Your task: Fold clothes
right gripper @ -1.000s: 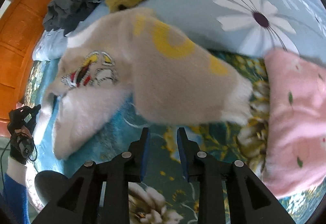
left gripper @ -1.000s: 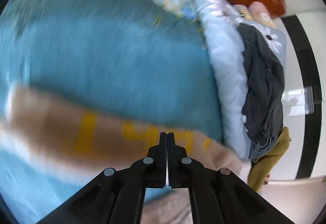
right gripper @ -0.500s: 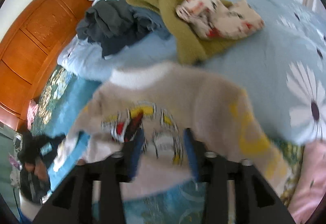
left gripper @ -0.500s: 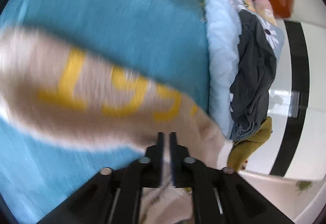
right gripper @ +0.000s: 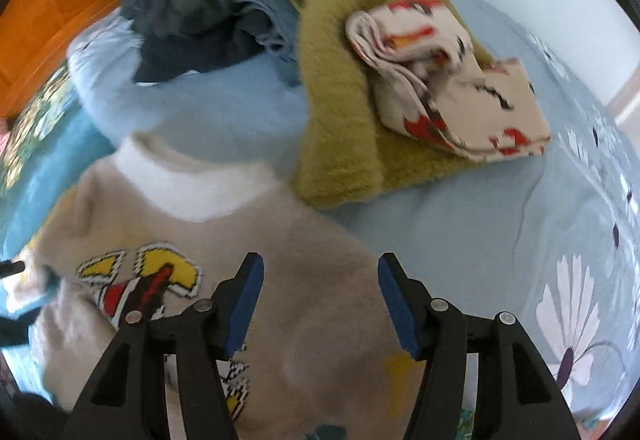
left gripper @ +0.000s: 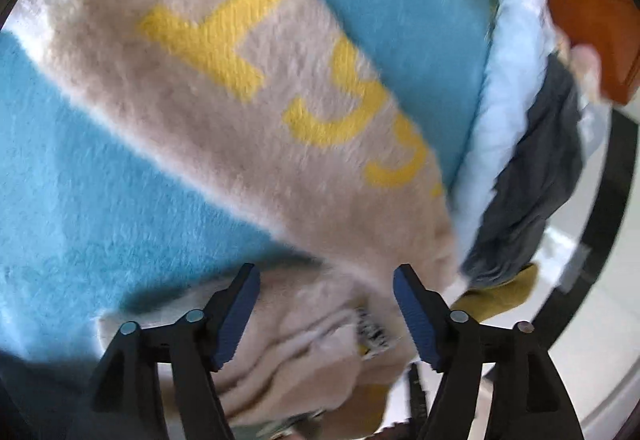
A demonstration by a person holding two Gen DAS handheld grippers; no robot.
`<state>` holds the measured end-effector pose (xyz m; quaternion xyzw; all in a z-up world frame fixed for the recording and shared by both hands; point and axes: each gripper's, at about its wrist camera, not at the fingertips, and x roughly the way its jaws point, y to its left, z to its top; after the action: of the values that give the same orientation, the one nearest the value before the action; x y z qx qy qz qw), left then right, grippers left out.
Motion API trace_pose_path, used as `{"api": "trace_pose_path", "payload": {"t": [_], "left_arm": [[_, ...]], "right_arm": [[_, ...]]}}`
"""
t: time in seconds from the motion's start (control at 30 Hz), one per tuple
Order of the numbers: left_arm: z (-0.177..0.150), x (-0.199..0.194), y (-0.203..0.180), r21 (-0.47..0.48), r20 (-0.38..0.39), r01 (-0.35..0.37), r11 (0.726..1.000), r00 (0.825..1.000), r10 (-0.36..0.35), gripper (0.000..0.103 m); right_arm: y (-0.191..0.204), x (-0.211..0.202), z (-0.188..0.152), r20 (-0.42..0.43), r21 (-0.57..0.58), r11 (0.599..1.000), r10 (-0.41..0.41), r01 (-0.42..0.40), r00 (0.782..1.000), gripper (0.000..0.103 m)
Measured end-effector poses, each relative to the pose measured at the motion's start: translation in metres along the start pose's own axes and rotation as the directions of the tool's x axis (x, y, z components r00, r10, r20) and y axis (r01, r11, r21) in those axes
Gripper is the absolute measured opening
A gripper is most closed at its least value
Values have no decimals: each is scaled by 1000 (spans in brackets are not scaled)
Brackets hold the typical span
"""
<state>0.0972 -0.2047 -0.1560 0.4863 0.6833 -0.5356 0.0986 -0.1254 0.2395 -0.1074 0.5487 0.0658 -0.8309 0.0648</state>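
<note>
A fuzzy beige sweater (right gripper: 280, 264) with a white collar and a yellow, red and black chest design lies on the bed. Its sleeve (left gripper: 248, 80) with yellow letters stretches across the teal blanket in the left wrist view. My left gripper (left gripper: 326, 280) is open and empty, just above the sweater's bunched body below the sleeve. My right gripper (right gripper: 320, 272) is open and empty, hovering over the sweater's chest below the collar.
An olive green sweater (right gripper: 344, 88) with a folded white, red-patterned garment (right gripper: 452, 80) on it lies beyond the collar. A dark grey clothes heap (right gripper: 188, 12) sits on a pale blue quilt (right gripper: 224, 108). An orange wooden headboard (right gripper: 52, 8) stands at far left.
Both grippers have opened wide; the left one has let go of the sleeve. The right gripper has moved over the sweater's chest toward the collar. The sleeve now lies spread on the blanket.
</note>
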Motion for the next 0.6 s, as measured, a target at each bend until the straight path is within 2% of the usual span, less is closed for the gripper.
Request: {"api": "trace_pose_path", "payload": {"t": [0.13,0.2,0.3,0.33,0.37,0.4,0.47,0.5,0.6], "left_arm": [[11,5,14,-62,48,49,997,998,-46,78],[10,5,20,-98,70,106,990,993,-99,80],[11,-1,23,-100,118,199,975,975,-187,77],[10,-4,22,-88,137,202,975,972,-189,71],[9,-7,21,-73,153,197,978,971,-184,57],[10,-9,18,-48,163,170,984,974,-160,49],[13,-13,12,3,184,112,994,977,-111,12],[15,-15,7,34,195,87,996,976,-92,13],[28,-26,-29,172,229,58,983,968,-98,11]], "right_arm": [[-4,5,4,4,44,999,27,-27,1000,61],[-3,7,7,4,39,999,26,-26,1000,61],[-1,11,10,-3,49,999,21,-21,1000,61],[-1,11,11,-3,53,998,24,-24,1000,61],[0,12,12,-3,58,998,27,-27,1000,61],[1,12,12,-4,61,998,28,-28,1000,61],[2,14,12,-10,60,998,24,-24,1000,61],[3,15,13,-13,59,998,22,-21,1000,61],[4,18,14,-21,60,998,21,-20,1000,61]]}}
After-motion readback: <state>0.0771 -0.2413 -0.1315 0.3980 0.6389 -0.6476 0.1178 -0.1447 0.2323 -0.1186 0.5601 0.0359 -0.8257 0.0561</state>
